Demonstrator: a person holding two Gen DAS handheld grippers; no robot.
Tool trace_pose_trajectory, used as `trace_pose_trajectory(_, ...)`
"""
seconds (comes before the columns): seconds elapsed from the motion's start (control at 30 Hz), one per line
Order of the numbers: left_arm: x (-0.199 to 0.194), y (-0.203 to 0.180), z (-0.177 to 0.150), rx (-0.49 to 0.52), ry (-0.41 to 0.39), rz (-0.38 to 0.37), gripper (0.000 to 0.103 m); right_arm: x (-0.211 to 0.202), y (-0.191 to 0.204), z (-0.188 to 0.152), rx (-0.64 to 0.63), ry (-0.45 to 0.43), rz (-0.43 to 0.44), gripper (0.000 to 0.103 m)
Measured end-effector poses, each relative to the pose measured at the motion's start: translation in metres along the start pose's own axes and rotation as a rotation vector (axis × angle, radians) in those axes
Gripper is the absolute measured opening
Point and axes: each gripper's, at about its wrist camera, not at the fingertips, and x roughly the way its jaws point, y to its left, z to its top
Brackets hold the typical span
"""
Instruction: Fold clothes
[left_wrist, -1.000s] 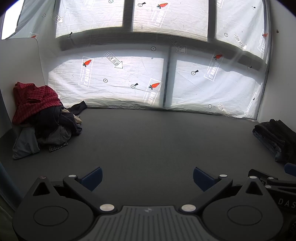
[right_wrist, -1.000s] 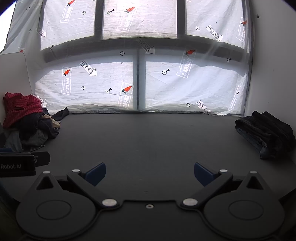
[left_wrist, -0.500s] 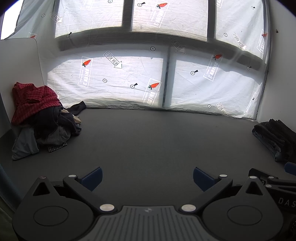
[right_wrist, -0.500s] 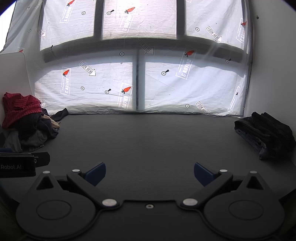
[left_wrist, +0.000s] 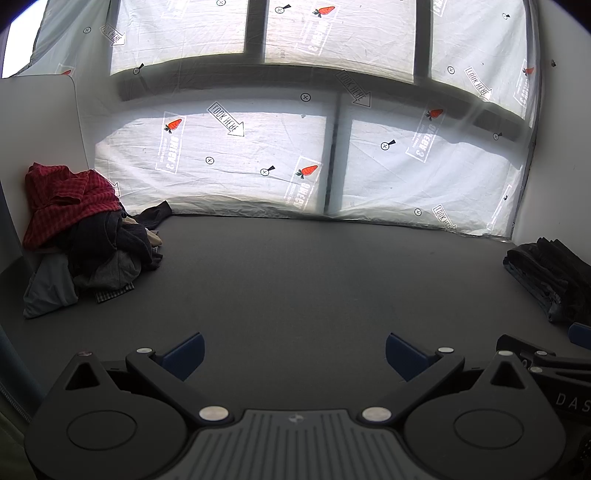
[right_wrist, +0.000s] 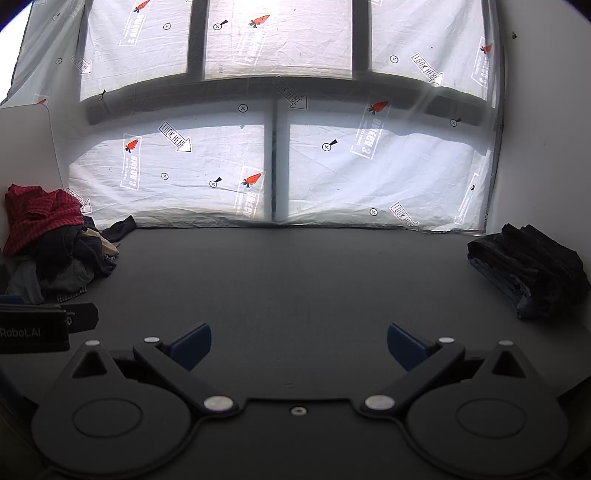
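Left gripper and right gripper hover level, spread.

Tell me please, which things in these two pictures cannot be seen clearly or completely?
- Unfolded pile: the lower garments are buried under the red checked shirt in both views; their number is unclear.
- Dark folded stack: cut by the right edge in the left wrist view.
- Right gripper: mostly outside the left wrist view.
- Film print: too small to read.
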Motion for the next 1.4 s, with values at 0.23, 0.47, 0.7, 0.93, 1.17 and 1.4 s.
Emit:
trace_pose_trajectory(0.23,0.0,0.002,0.001,-0.004,0.002,-0.004,0.103,-0.002,-0.003,0.0,-0.002,-0.006,0.003,0.103)
trace_pose_trajectory(0.47,-0.001,-0.001,-0.001,0.002,0.007,-0.006,0.103,-0.004,-0.006,-0.001,-0.002,-0.009,0.005,0.103)
trace_pose_trajectory(0.7,-0.004,-0.001,-0.001,-0.003,0.004,0.002,0.103,-0.004,-0.007,-0.001,0.0,-0.01,0.005,0.103)
trace_pose_trajectory(0.93,-0.004,-0.005,0.0,0.006,0.005,0.001,0.103,-0.007,-0.01,-0.004,0.004,-0.007,0.002,0.103)
trace_pose_trajectory(1.17,0.007,-0.015,-0.003,0.022,0.022,-0.013,0.103,-0.006,-0.018,-0.008,0.012,-0.016,-0.011,0.103)
trace_pose_trajectory(1.4,0.035,-0.028,0.004,-0.001,0.056,-0.013,0.103,0.017,-0.044,-0.005,0.059,-0.008,-0.035,0.103)
